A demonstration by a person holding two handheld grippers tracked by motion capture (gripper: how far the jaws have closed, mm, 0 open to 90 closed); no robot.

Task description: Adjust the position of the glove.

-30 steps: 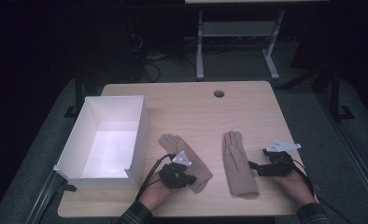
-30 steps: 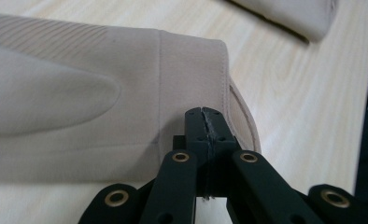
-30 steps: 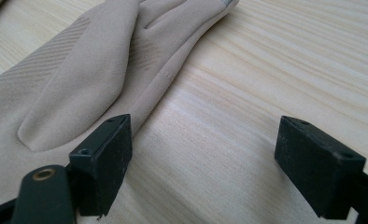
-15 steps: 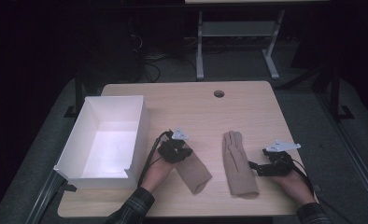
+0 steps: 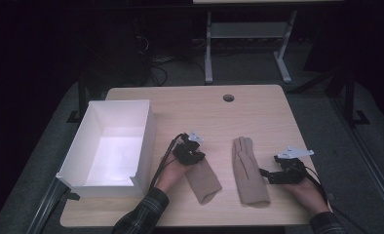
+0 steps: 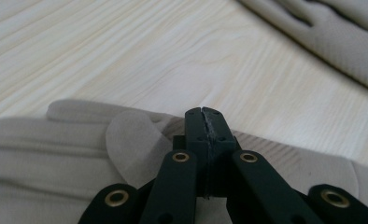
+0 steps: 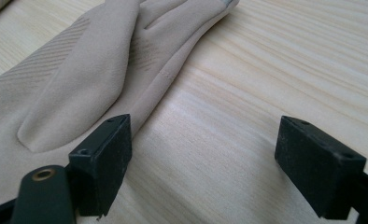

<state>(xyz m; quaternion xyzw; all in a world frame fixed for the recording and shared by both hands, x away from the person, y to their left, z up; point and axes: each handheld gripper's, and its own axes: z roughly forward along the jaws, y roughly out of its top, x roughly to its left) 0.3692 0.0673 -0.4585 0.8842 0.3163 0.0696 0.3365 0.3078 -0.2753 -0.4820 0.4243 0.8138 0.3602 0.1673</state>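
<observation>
Two beige gloves lie flat on the wooden table [image 5: 258, 117]. My left gripper [image 5: 196, 155] rests over the finger end of the left glove [image 5: 204, 180], hiding its fingers in the high view. In the left gripper view its jaws [image 6: 204, 113] are shut, tips together above the left glove [image 6: 42, 144], with nothing visibly pinched between them. My right gripper [image 5: 267, 174] sits at the right edge of the right glove [image 5: 247, 170]. Its jaws [image 7: 205, 163] stand open over bare wood, with the left pad [image 7: 102, 158] beside the right glove [image 7: 79, 70].
An open white box [image 5: 146, 141] stands on the left part of the table, close to my left hand. A round cable hole [image 5: 228, 98] is near the far edge. The right glove [image 6: 341, 32] also appears beyond the left gripper.
My left gripper has slid away from the person along the left glove, from its cuff end to its finger end. The glove stayed put. The right gripper has not moved.
</observation>
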